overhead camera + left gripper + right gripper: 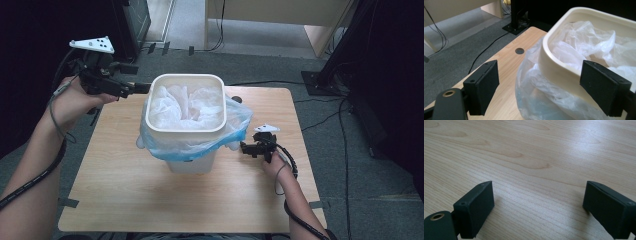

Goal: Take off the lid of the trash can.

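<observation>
Though its base is hidden behind bunched plastic, the cream bin (pixel 187 107) stands upright at the middle of the wooden table (pixel 125 190), slightly toward the far edge. A translucent bluish-white bag (pixel 235 122) lines it, crumpled inside and folded down over the rim, sagging around the outside walls. In the left gripper view the bin's far right side is cut off. At the bin's far-left rim, the left gripper (pixel 145 88) has its jaws spread wide, straddling the rim. Right of the bin, near the bag's hanging edge, the right gripper (pixel 244 147) is low over bare wood, jaws spread apart, holding nothing.
</observation>
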Tool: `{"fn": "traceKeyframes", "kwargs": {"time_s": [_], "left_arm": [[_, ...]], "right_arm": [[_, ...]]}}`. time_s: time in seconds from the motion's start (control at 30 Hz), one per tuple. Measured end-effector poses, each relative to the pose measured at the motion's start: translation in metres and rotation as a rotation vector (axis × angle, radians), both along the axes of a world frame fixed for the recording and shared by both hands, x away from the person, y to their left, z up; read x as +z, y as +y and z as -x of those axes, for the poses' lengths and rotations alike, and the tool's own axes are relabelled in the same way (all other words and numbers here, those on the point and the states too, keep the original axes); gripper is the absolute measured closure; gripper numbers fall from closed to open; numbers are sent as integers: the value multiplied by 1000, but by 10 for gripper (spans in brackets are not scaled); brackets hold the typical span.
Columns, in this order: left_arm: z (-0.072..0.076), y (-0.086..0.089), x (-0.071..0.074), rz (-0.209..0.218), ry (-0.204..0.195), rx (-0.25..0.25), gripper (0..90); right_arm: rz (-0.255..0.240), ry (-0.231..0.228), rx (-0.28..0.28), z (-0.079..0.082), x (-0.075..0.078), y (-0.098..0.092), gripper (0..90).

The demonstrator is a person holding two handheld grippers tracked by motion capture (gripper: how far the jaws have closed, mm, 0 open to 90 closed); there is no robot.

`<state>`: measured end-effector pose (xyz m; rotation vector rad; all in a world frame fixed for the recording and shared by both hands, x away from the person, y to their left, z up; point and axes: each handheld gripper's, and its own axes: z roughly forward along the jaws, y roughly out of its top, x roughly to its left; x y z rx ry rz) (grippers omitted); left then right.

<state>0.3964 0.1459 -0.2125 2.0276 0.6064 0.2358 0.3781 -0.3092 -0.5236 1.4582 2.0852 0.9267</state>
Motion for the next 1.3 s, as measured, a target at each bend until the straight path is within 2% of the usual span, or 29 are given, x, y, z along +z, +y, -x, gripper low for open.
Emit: {"fn": "traceKeyframes", "kwargs": {"time_s": [0.13, 0.2, 0.37, 0.5, 0.6, 0.83, 1.3], "left_arm": [[-3, 0, 5, 20, 7, -8, 154], [-3, -2, 8, 29, -3, -20, 296], [-4, -9, 14, 27, -13, -32, 280], [-6, -15, 11, 17, -17, -44, 298], [-8, -18, 8, 19, -10, -35, 348], [-11, -29, 3, -8, 11, -36, 495], [-16, -43, -6, -27, 23, -54, 648]], "right_arm": [[0, 0, 0, 0, 0, 0, 100], [-1, 0, -2, 0, 0, 0, 100], [0, 0, 0, 0, 0, 0, 100], [0, 0, 0, 0, 0, 0, 100], [0, 0, -1, 0, 0, 0, 100], [0, 0, -1, 0, 0, 0, 100], [0, 0, 0, 0, 0, 0, 100]]}}
